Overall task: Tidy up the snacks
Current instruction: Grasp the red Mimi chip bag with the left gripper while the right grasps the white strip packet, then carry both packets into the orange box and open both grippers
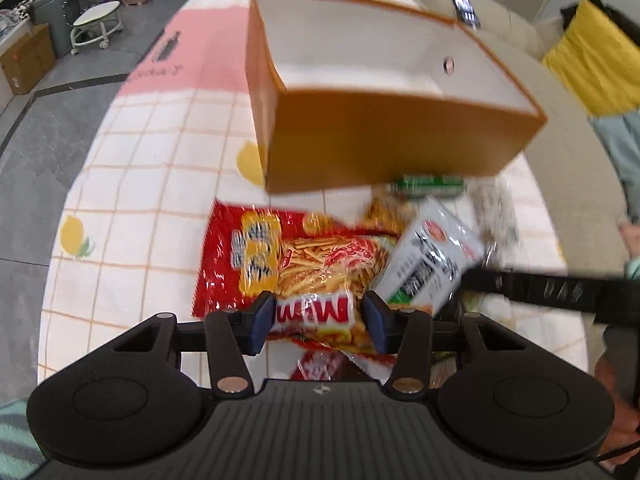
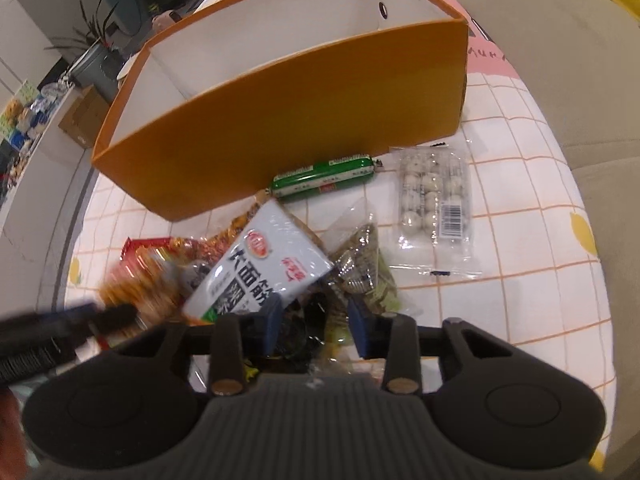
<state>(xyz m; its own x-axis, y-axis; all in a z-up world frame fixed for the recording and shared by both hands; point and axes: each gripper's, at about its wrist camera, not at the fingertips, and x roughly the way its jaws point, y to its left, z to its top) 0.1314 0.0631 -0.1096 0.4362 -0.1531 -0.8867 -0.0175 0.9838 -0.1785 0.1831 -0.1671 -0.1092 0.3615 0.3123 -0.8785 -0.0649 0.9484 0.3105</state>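
Sorting has barely begun: the orange box point(image 1: 384, 148) stands empty at the far side of the checked tablecloth point(image 1: 132, 184), with every snack outside it. Left gripper point(image 1: 318, 320) is about half closed, pads against the near end of the red noodle-snack bag point(image 1: 304, 264). Right gripper point(image 2: 314, 318) is likewise half closed around a dark packet point(image 2: 300, 332); firm contact cannot be confirmed. Left outstanding: the white packet point(image 2: 264, 264), green sausage point(image 2: 324, 178) and tray of balls point(image 2: 434, 192).

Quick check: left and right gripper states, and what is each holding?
Left gripper: closed on the red snack bag.
Right gripper: around a dark packet; grip cannot be told.
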